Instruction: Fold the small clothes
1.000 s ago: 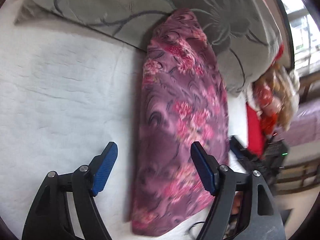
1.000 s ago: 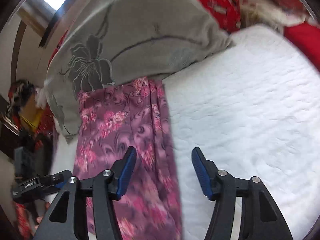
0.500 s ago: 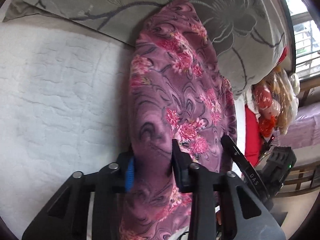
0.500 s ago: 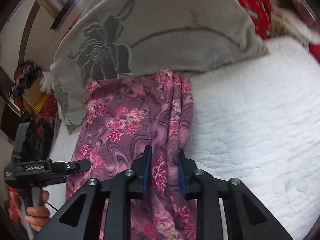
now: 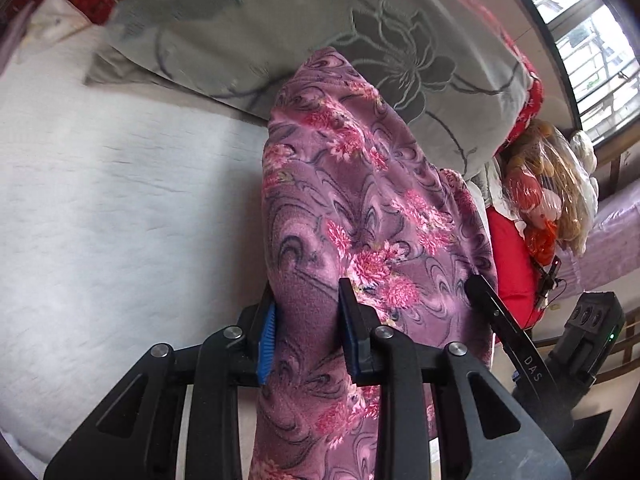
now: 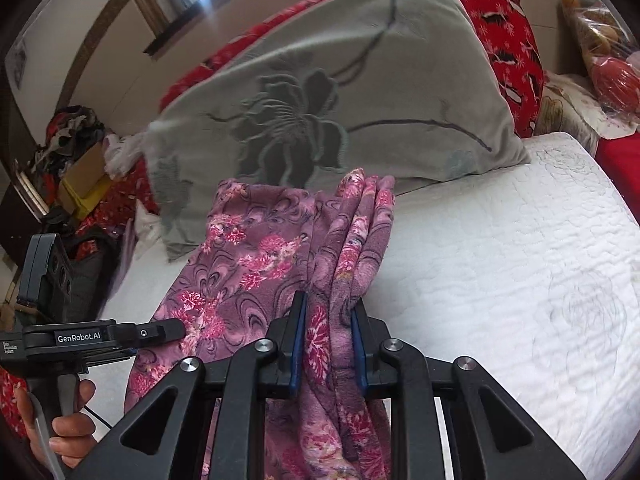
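Note:
A purple garment with pink flowers (image 5: 360,208) lies in a long strip on the white quilted bed (image 5: 120,220), its far end against a grey pillow. My left gripper (image 5: 306,332) is shut on the garment's near left edge and lifts it. My right gripper (image 6: 328,344) is shut on a bunched fold of the same garment (image 6: 256,264) at its right edge. Each gripper shows in the other's view: the right one at the garment's right side (image 5: 504,328), the left one at its left side (image 6: 120,334).
A grey pillow with a dark flower pattern (image 6: 340,112) lies across the bed's far side, over red bedding (image 6: 504,32). A plastic bag with stuffed toys (image 5: 548,196) sits by the window. Boxes and clothes (image 6: 76,152) are piled beside the bed.
Both grippers went from open over the garment to shut on its two near edges. They have since lifted the near end, and the cloth has bunched between the jaws.

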`<move>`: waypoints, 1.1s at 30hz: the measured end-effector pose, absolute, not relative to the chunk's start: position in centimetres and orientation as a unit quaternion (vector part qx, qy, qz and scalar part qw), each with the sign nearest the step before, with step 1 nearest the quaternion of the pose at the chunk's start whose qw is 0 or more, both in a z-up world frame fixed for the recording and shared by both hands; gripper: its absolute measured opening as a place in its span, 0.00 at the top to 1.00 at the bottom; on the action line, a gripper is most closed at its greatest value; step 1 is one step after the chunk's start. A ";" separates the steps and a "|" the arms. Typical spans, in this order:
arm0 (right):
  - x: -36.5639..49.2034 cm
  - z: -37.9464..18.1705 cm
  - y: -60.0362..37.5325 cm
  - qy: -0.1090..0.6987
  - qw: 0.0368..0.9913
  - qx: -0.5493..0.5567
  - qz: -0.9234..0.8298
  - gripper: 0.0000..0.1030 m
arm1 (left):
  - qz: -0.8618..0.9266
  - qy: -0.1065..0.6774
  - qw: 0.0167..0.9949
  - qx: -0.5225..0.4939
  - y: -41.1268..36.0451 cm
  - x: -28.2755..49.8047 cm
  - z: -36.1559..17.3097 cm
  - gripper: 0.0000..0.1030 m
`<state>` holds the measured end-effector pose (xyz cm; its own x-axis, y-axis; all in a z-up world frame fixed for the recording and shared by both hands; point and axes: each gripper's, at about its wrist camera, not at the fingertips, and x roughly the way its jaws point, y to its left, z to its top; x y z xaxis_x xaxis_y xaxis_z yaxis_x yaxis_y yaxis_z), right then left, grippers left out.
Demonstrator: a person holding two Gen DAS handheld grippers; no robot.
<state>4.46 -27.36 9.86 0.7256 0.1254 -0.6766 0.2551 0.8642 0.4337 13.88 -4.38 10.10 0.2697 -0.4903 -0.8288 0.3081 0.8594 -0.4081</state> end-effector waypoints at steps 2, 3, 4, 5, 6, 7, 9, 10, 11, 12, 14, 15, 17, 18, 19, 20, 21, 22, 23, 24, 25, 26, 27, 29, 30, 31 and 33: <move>3.7 10.6 -26.0 0.367 0.893 0.257 -0.030 0.81 | -0.247 0.541 0.800 -0.078 -3.1 12.8 10.8 0.76; 3.3 10.8 -25.4 0.367 0.894 0.255 -0.027 0.81 | -0.245 0.539 0.802 -0.077 -2.8 12.3 11.0 0.76; 3.0 11.0 -24.7 0.368 0.895 0.253 -0.024 0.81 | -0.242 0.536 0.805 -0.076 -3.0 11.8 11.1 0.76; 2.7 11.2 -24.0 0.368 0.895 0.251 -0.020 0.81 | -0.239 0.535 0.807 -0.074 -2.5 11.4 11.2 0.76; 2.5 11.2 -23.5 0.369 0.895 0.251 -0.017 0.81 | -0.237 0.534 0.808 -0.074 -1.8 11.1 11.2 0.76; 2.3 11.2 -22.9 0.370 0.894 0.251 -0.013 0.81 | -0.234 0.535 0.808 -0.074 -0.9 10.8 11.1 0.76; 1.9 11.0 -21.9 0.375 0.892 0.253 -0.007 0.81 | -0.228 0.538 0.808 -0.077 0.0 10.3 10.8 0.76; 1.8 10.7 -21.4 0.380 0.890 0.253 -0.003 0.81 | -0.225 0.541 0.806 -0.079 0.4 10.2 10.5 0.76; 1.7 10.5 -21.0 0.383 0.889 0.252 0.000 0.81 | -0.223 0.544 0.805 -0.079 0.9 10.0 10.0 0.76; 1.6 10.2 -20.6 0.387 0.887 0.250 0.002 0.81 | -0.220 0.547 0.804 -0.078 1.3 9.8 9.6 0.76; 1.6 8.9 -20.0 0.404 0.880 0.248 0.004 0.81 | -0.211 0.563 0.796 -0.076 2.5 9.5 7.9 0.75; 1.7 8.0 -19.8 0.416 0.874 0.251 0.005 0.81 | -0.207 0.572 0.790 -0.073 2.7 9.5 7.1 0.74; 2.1 5.6 -19.4 0.453 0.855 0.253 0.001 0.80 | -0.187 0.593 0.780 -0.061 3.4 9.8 5.0 0.72; 2.3 4.1 -19.3 0.481 0.840 0.251 -0.008 0.76 | -0.190 0.597 0.776 -0.066 4.0 9.8 4.3 0.69; 2.3 3.1 -19.4 0.496 0.830 0.254 -0.010 0.75 | -0.201 0.596 0.773 -0.083 4.8 9.8 4.3 0.69; 2.0 2.9 -20.0 0.488 0.830 0.270 -0.007 0.71 | -0.204 0.594 0.772 -0.094 5.4 9.8 4.6 0.69; 1.9 3.1 -20.5 0.483 0.830 0.279 -0.008 0.68 | -0.207 0.589 0.775 -0.104 5.9 9.8 5.1 0.69; 1.8 3.5 -21.0 0.479 0.830 0.284 -0.011 0.68 | -0.215 0.575 0.781 -0.111 6.0 10.0 6.1 0.70; 1.9 4.4 -21.7 0.470 0.836 0.281 -0.020 0.68 | -0.222 0.561 0.790 -0.109 5.7 10.3 7.1 0.70; 2.1 5.0 -21.9 0.461 0.844 0.274 -0.022 0.68 | -0.227 0.551 0.797 -0.104 5.2 10.7 7.9 0.70; 2.4 5.8 -22.0 0.450 0.853 0.264 -0.018 0.68 | -0.235 0.539 0.803 -0.097 4.2 11.3 8.8 0.69; 2.9 6.6 -22.0 0.436 0.864 0.251 -0.011 0.68 | -0.247 0.531 0.806 -0.091 3.1 12.0 9.5 0.69; 3.6 7.3 -21.7 0.425 0.874 0.235 -0.002 0.68 | -0.252 0.527 0.808 -0.081 2.0 12.7 9.8 0.68; 5.1 7.8 -20.7 0.415 0.887 0.203 0.012 0.71 | -0.247 0.519 0.817 -0.046 -0.6 14.4 9.8 0.66; 5.8 7.7 -20.3 0.415 0.889 0.192 0.018 0.71 | -0.243 0.519 0.819 -0.030 -1.8 15.5 9.5 0.65; 6.5 7.5 -20.0 0.416 0.890 0.185 0.022 0.71 | -0.236 0.522 0.819 -0.014 -3.1 16.8 8.9 0.65; 8.0 6.5 -19.6 0.418 0.891 0.176 0.020 0.72 | -0.217 0.534 0.817 0.006 -4.6 19.0 7.3 0.65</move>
